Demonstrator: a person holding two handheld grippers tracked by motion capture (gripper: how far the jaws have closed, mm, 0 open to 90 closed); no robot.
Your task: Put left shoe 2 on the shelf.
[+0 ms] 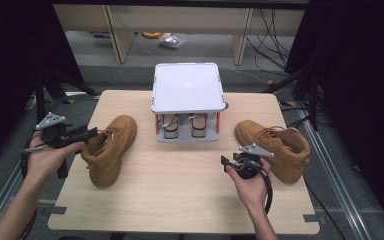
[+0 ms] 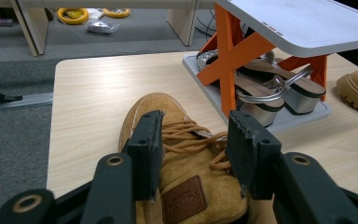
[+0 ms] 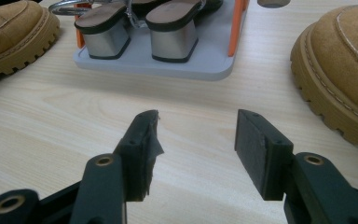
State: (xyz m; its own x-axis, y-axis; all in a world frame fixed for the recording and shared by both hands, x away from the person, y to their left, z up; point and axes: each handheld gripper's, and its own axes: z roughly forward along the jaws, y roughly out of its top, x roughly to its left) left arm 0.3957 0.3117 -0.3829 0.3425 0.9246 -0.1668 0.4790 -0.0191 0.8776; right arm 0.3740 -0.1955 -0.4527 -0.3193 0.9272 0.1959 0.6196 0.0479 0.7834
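Observation:
Two tan suede lace-up boots lie on a light wooden table [image 1: 180,195]. The left boot [image 1: 111,147] points away from me, and my left gripper [image 1: 94,132] is at its ankle opening. In the left gripper view that gripper [image 2: 193,121] is open, its jaws straddling the boot's laces and tongue [image 2: 184,198] without pinching them; the boot's toe [image 2: 165,105] shows beyond. The right boot [image 1: 280,145] lies at the table's right. My right gripper [image 1: 226,164] hovers just left of it, open and empty [image 3: 198,116], over bare table, with the right boot's sole [image 3: 345,60] to its right.
A small shoe rack [image 1: 186,85] with a white top, orange legs [image 2: 228,56] and a grey base [image 3: 168,67] stands at the back middle. A pair of silver block-heel sandals [image 1: 185,125] sits under it. Beyond the table are floor, cables and furniture legs.

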